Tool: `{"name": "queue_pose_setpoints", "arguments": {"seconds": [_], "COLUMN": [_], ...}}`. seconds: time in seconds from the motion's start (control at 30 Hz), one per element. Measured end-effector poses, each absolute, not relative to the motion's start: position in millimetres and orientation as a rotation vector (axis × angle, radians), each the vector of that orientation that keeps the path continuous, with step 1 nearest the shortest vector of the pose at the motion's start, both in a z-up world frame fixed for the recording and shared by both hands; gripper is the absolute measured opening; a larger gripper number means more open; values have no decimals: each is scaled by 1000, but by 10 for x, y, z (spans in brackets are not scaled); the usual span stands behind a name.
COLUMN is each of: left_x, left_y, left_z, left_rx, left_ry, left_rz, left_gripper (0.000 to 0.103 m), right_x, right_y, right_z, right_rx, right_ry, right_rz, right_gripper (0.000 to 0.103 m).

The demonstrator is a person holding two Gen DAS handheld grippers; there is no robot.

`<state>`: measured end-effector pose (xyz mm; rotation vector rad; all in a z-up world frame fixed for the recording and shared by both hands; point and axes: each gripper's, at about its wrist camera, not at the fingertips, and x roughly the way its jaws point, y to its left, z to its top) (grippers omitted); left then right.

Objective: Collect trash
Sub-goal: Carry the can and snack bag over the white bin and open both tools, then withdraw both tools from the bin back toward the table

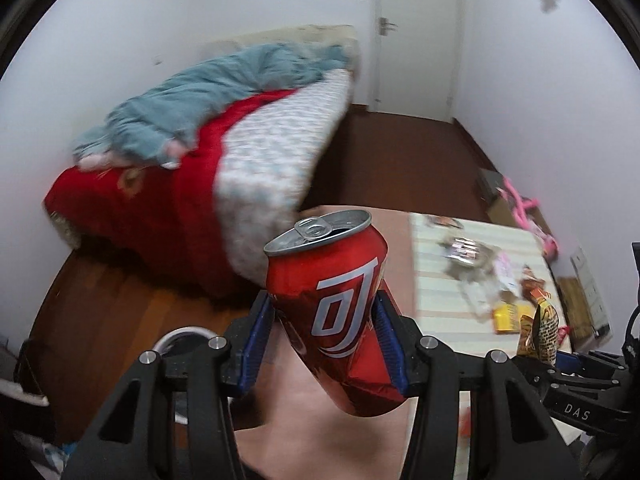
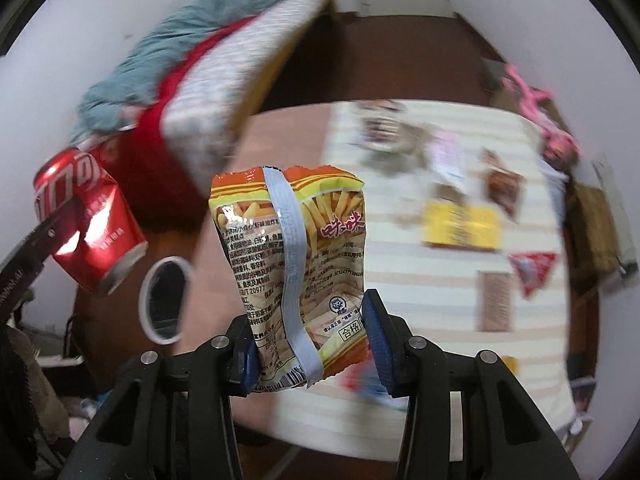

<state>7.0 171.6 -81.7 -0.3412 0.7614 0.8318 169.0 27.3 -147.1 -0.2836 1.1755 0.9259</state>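
Observation:
My left gripper is shut on a dented red soda can, held tilted above the table; the can also shows at the left of the right wrist view. My right gripper is shut on an orange and yellow snack bag with fries printed on it; the bag's top shows in the left wrist view. A round bin with a white rim stands on the floor below left; it also shows in the left wrist view. More wrappers, among them a yellow packet, lie on the table.
The table has a striped cloth with several wrappers, including a red triangular one. A bed with red and blue bedding stands left. Pink toy and boxes lie by the right wall. A door is behind.

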Motion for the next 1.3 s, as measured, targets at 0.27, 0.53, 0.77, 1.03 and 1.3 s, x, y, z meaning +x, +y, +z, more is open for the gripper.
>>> {"name": "queue_pose_setpoints", "arguments": {"seconds": [0.27,0.53,0.77,1.03,1.3], "left_x": [-1178,-1963,-2200,-2529,-2656], "left_y": [2762,3914,4491,4544,4192], "left_z": [-1236,-2502,-3361,-3588,-3498], "left_rx": [-584,-926,-1095,-1098,-959], "left_ry": [782,903,1003,1016,1040], "left_rz": [969,981,994,1149,1259], "left_gripper": [46,47,59,101,101], "right_x": [533,-236,-589,-754,-678], "right_y": [1733,3156,3881,4147,4016], "right_z": [-1876,-3048,-3931,-4372,-4243], "right_rx": [-407,-541,-671,-735,-831], "right_ry": [1260,1450,1537,1597,1474], "right_rz": [1144,1199,1173,1171,1164], "right_gripper": [47,47,47,102,103]}}
